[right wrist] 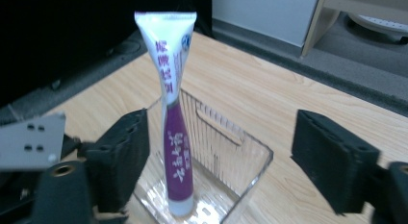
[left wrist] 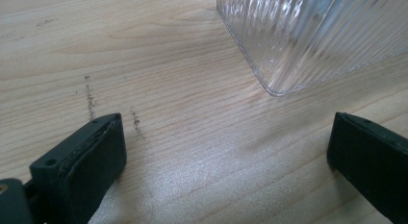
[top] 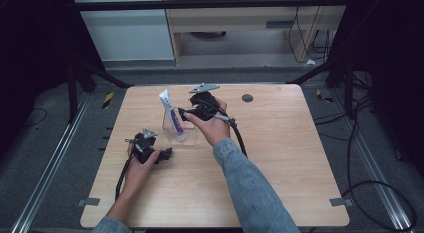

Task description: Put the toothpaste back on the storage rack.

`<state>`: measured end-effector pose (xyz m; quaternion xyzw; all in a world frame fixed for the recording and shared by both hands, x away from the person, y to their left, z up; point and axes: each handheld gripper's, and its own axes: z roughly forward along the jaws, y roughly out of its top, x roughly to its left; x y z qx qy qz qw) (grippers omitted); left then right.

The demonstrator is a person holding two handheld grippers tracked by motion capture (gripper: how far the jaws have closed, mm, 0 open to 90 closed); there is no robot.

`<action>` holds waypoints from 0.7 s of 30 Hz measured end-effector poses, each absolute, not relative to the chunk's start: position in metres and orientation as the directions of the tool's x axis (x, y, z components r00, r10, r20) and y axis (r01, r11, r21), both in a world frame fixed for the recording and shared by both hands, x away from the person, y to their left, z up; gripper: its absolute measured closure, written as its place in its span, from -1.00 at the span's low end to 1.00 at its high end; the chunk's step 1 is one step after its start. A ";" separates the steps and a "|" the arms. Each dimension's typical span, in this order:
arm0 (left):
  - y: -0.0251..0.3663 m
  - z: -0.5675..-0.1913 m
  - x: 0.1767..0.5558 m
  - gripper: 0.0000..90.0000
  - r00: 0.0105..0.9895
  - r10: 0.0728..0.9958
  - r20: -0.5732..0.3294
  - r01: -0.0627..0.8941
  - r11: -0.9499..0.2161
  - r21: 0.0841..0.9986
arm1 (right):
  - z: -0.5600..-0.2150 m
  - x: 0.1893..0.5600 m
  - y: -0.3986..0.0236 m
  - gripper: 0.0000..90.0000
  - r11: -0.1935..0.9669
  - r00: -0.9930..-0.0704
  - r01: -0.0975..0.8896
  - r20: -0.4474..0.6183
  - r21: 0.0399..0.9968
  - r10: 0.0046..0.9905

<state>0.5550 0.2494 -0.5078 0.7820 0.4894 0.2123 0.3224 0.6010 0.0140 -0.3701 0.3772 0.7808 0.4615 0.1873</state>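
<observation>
A white and purple toothpaste tube point(top: 170, 114) point(right wrist: 173, 118) stands cap-down, leaning in a clear ribbed square cup point(top: 181, 136) point(right wrist: 235, 152) near the table's middle. My right gripper point(top: 184, 113) point(right wrist: 221, 156) hangs just right of the tube's upper part, its jaws open. They stand wide apart with the tube a little beyond them, close to the left jaw, and no pad touches it. My left gripper point(top: 167, 154) point(left wrist: 226, 152) rests low over the wood in front and to the left of the cup. It is open and holds nothing, with the cup's corner point(left wrist: 288, 46) just ahead.
The wooden table point(top: 280, 158) has bare room on its right half and along the front. A small dark round disc point(top: 247, 98) sits near the far edge. Metal rails and cables run on the floor on both sides.
</observation>
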 end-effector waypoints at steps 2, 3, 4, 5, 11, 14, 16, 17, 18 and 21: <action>0.249 -0.508 0.555 -1.00 0.431 0.902 0.017 0.628 -0.313 0.712 | -0.369 0.599 0.011 -0.63 0.325 -0.653 0.400 0.018 0.857 0.757; 0.249 -0.508 0.555 -1.00 0.431 0.902 0.018 0.628 -0.314 0.712 | -0.367 0.598 0.009 -0.72 0.346 -0.652 0.386 -0.012 0.855 0.758; 0.249 -0.508 0.555 -1.00 0.431 0.902 0.017 0.627 -0.314 0.713 | -0.366 0.597 0.007 -0.74 0.352 -0.656 0.387 -0.014 0.852 0.754; 0.249 -0.508 0.555 -1.00 0.431 0.902 0.017 0.627 -0.314 0.713 | -0.365 0.596 0.005 -0.76 0.353 -0.656 0.388 -0.015 0.851 0.755; 0.249 -0.508 0.555 -1.00 0.431 0.902 0.016 0.628 -0.313 0.713 | -0.360 0.592 -0.010 -0.75 0.365 -0.648 0.376 -0.040 0.851 0.761; 0.249 -0.508 0.555 -1.00 0.431 0.902 0.016 0.628 -0.313 0.713 | -0.360 0.592 -0.016 -0.75 0.378 -0.642 0.384 -0.050 0.843 0.765; 0.249 -0.508 0.555 -1.00 0.431 0.902 0.017 0.628 -0.313 0.713 | -0.362 0.590 -0.028 -0.74 0.389 -0.636 0.384 -0.065 0.837 0.769; 0.250 -0.508 0.555 -1.00 0.434 0.901 0.019 0.628 -0.317 0.710 | -0.364 0.589 -0.033 -0.73 0.395 -0.633 0.382 -0.075 0.836 0.771; 0.250 -0.508 0.555 -1.00 0.434 0.901 0.019 0.628 -0.317 0.710 | -0.365 0.587 -0.038 -0.73 0.396 -0.628 0.383 -0.079 0.835 0.774; 0.250 -0.508 0.555 -1.00 0.433 0.901 0.019 0.628 -0.317 0.711 | -0.368 0.585 -0.052 -0.73 0.391 -0.616 0.399 -0.073 0.829 0.784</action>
